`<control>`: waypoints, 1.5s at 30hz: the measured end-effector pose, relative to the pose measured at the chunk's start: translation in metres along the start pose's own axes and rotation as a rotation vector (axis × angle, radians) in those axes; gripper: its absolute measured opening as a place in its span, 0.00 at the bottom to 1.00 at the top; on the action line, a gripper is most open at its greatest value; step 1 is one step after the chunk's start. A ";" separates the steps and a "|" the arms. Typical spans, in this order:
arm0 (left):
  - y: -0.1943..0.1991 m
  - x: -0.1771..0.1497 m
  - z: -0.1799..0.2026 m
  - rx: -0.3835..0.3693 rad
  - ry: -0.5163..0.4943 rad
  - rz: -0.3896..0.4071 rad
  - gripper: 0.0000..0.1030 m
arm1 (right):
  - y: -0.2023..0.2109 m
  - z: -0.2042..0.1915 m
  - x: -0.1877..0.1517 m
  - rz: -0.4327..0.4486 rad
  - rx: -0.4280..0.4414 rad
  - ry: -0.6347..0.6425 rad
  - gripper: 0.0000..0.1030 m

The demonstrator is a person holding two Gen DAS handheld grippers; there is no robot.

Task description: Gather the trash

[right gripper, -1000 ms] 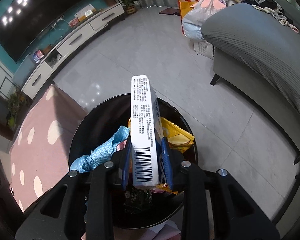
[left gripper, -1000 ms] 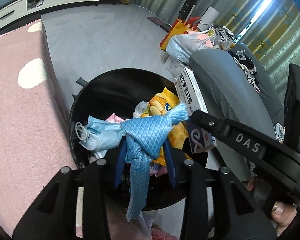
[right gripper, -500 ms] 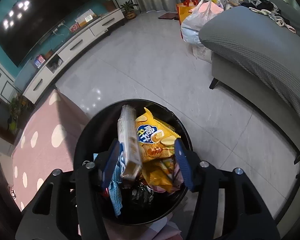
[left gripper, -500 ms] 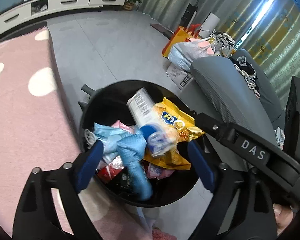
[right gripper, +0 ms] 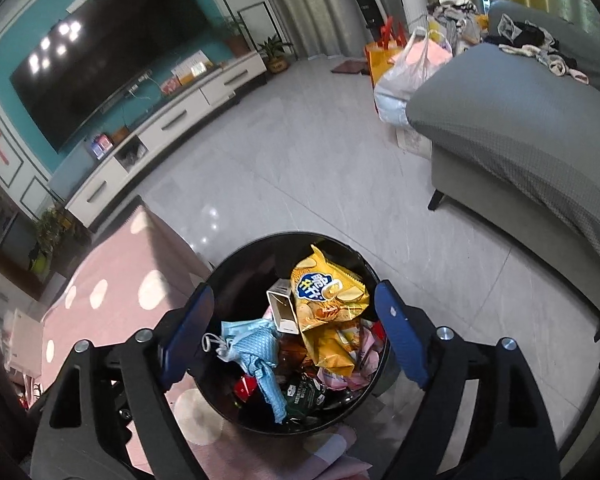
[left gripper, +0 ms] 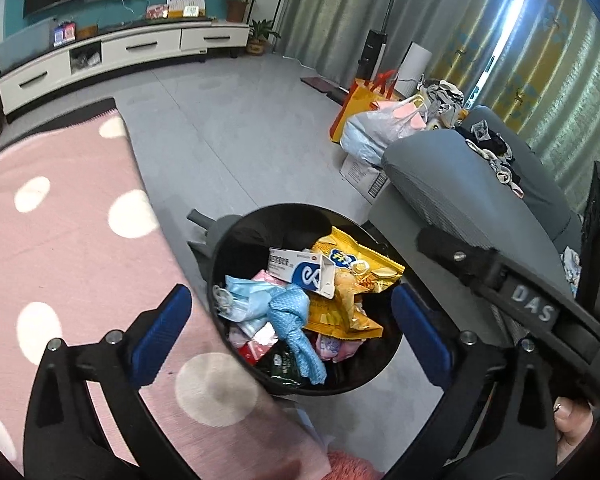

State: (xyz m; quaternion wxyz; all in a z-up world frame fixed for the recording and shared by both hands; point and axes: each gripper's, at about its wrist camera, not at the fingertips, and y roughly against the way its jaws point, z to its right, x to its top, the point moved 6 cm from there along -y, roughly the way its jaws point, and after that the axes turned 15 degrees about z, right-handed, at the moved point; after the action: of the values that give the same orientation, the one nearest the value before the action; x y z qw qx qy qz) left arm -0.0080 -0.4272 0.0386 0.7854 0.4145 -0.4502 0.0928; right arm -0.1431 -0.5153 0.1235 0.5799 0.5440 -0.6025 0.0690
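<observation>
Two pieces we were gripping a second ago, the blue cloth (left gripper: 296,320) and the white carton (left gripper: 300,272), are now lying in the black bin (left gripper: 236,236) among the yellow chip bag (left gripper: 352,276) and face mask (left gripper: 244,300). We are opening the left gripper (left gripper: 296,336) and right gripper (right gripper: 296,328) wide, nothing between the jaws, so that drop is looking finished. We are hovering over grey floor tiles (right gripper: 320,152), a pink dotted rug (left gripper: 60,240) and grey sofa (right gripper: 520,128) flanking the bin.

A glossy grey tiled floor (right gripper: 300,152) filled mid-frame. A dark wall-mounted television (right gripper: 100,52) hung upper left on a teal wall (right gripper: 4,40); a grey fabric sofa (right gripper: 520,128) stood right.
</observation>
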 end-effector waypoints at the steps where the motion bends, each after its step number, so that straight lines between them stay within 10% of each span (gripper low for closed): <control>1: 0.003 0.001 0.000 0.008 -0.009 0.003 0.97 | 0.003 0.000 0.002 0.012 0.003 0.000 0.91; 45: 0.031 -0.021 -0.008 0.055 -0.027 0.002 0.97 | 0.017 0.008 0.004 0.054 -0.073 0.035 0.97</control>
State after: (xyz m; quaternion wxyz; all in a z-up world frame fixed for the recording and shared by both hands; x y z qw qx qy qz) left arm -0.0310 -0.3965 0.0384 0.7674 0.4369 -0.4583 0.1005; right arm -0.1598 -0.5168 0.1329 0.6077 0.5049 -0.6088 0.0721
